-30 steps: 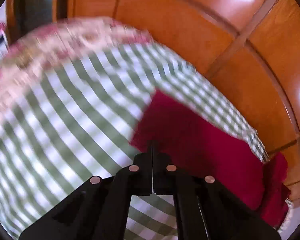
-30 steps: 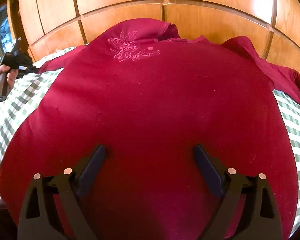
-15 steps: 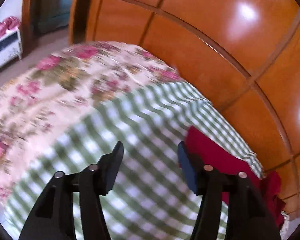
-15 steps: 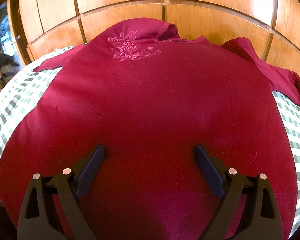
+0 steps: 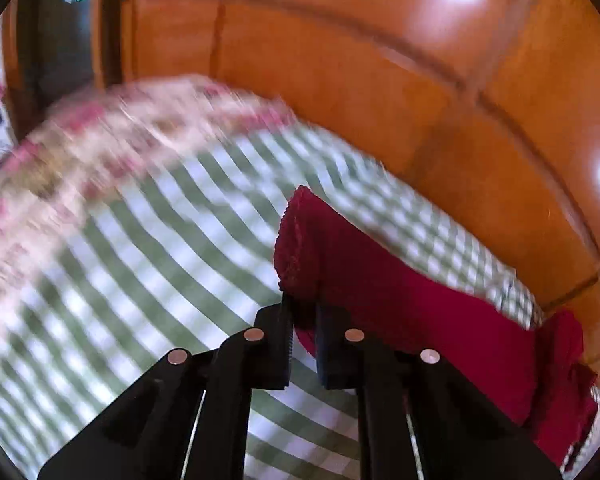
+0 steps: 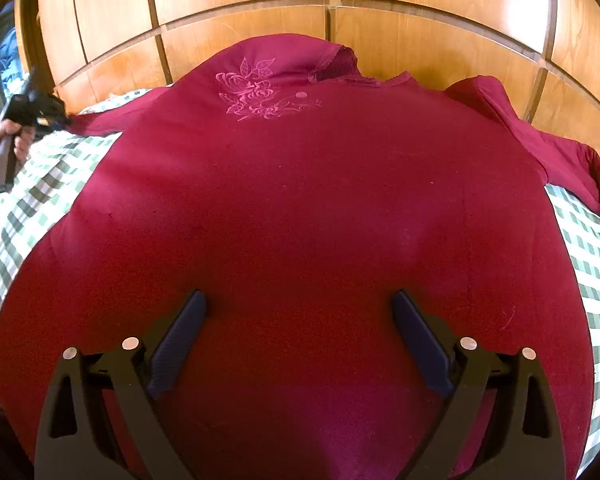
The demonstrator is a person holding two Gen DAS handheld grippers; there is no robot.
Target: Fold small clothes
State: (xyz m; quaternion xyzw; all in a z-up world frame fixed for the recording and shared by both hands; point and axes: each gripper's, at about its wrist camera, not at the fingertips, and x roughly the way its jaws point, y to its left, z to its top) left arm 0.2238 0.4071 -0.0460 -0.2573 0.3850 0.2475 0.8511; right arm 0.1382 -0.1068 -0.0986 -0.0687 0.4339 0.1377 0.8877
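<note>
The left tool (image 5: 303, 312) had just closed on the blurred sleeve (image 5: 300, 240) of the red shirt (image 6: 300, 208); the right tool (image 6: 298, 300) stood wide above it, the hem cut off.

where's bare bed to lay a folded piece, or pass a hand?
Free: checked sheet between the floral cover and the red shirt's sleeve; a narrower checked strip right of the shirt. Crowded: the middle, all shirt up to the wooden panels.
</note>
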